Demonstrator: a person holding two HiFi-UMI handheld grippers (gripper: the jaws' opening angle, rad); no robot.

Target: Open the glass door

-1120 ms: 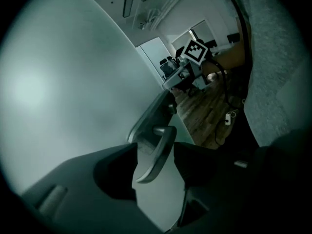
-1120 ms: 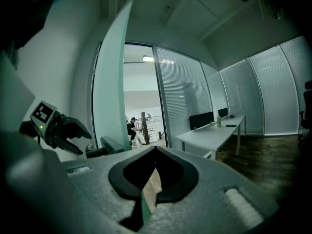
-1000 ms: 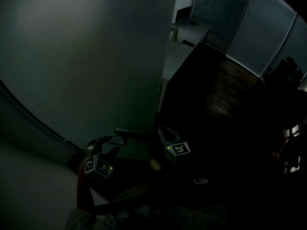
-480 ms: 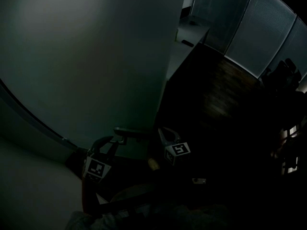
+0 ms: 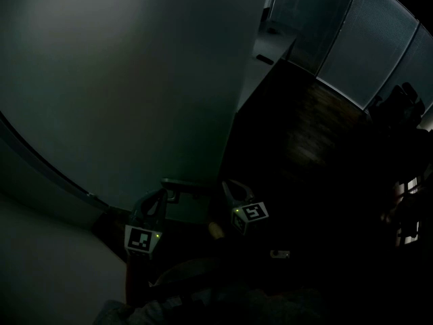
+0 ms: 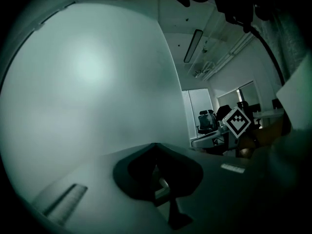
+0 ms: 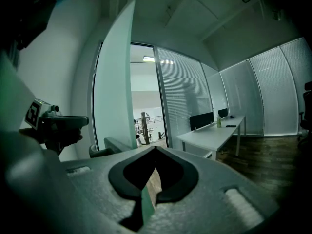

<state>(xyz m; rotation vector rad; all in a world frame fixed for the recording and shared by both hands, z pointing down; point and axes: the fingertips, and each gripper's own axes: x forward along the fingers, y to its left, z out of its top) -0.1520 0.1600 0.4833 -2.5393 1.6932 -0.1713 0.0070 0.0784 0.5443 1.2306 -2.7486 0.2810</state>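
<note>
Glass door [image 5: 135,87] stood ajar. We found the left gripper [image 5: 161,196] jaws just closed on the door handle [image 5: 186,187]; the right gripper [image 5: 230,189] jaws were together.

Can't see the whole glass door [image 5: 122,80], clipped top and left. Can't make out the near end of the door handle [image 5: 186,185], too dark. Barely catching dark chairs [image 5: 404,100], clipped at the right edge.

glass door [image 5: 135,80]: frosted pale grey-green, plain | left gripper [image 5: 165,196]: grey, black-and-white square marker on cube | right gripper [image 5: 228,186]: grey, same marker pattern | floor [image 5: 318,127]: dark brown wood grain | desk [image 7: 214,135]: white | blinds [image 7: 180,91]: pale grey, fine horizontal lines
</note>
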